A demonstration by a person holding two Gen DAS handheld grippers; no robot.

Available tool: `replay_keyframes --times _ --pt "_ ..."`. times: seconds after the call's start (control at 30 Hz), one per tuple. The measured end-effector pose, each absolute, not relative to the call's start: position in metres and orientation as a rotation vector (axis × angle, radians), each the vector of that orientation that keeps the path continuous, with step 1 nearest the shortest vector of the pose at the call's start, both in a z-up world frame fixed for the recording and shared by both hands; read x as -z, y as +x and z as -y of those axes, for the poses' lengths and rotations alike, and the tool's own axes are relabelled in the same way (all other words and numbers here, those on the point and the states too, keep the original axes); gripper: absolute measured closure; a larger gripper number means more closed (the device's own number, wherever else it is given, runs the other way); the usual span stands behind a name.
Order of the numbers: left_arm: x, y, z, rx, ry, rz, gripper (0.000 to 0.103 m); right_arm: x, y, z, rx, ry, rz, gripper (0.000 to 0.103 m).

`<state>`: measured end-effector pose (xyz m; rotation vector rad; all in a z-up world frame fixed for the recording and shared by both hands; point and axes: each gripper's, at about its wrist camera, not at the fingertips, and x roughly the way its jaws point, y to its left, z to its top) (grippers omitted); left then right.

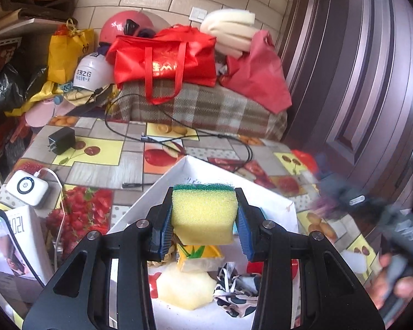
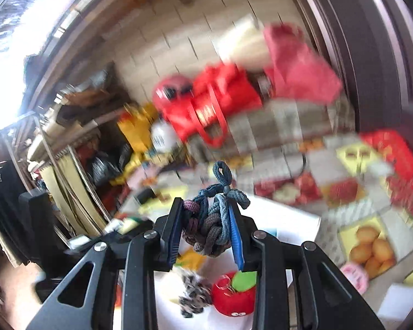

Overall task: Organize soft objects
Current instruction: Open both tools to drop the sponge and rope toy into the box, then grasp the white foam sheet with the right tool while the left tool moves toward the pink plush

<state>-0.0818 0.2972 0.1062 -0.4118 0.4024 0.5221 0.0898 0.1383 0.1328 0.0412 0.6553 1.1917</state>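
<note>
A: What have the left tongs (image 1: 204,214) got?

B: They're clenched on a yellow sponge with a green scouring top (image 1: 203,211), held in the air above the white box (image 1: 264,192) on the table (image 1: 96,151).

A: And what lies in the box beneath?

B: A pale yellow foam piece (image 1: 183,288), a black-and-white patterned cloth (image 1: 236,294) just beside it, and a yellow packet (image 1: 199,258) under the sponge.

A: The right tongs (image 2: 206,233)?

B: Gripping a knotted rope toy (image 2: 213,220) in blue, grey and purple, over the same box (image 2: 289,217). That view is blurred, but a red apple plush (image 2: 234,299) with a green leaf sits below, next to the patterned cloth (image 2: 192,294).
</note>
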Motion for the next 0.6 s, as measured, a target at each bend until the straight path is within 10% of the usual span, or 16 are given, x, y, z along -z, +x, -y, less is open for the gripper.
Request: replay_keyframes --times 0.27,0.37,0.43,0.6 --pt "-0.096 -0.079 -0.304 -0.529 -0.446 -0.426 0.063 -0.082 0.102 -0.154 -1.150 0.078 -0.811 0.070" --pt "-0.096 -0.080 -0.305 -0.533 -0.450 -0.426 0.059 -0.081 0.104 -0.155 -1.155 0.108 -0.825 0.054" --pt "-0.096 -0.080 -0.306 -0.532 -0.446 -0.427 0.014 -0.082 0.102 -0.151 -1.163 0.121 -0.816 0.006" --pt "-0.101 -0.085 -0.304 -0.593 -0.413 -0.392 0.000 -0.090 0.098 -0.141 -1.140 0.154 -0.746 0.000"
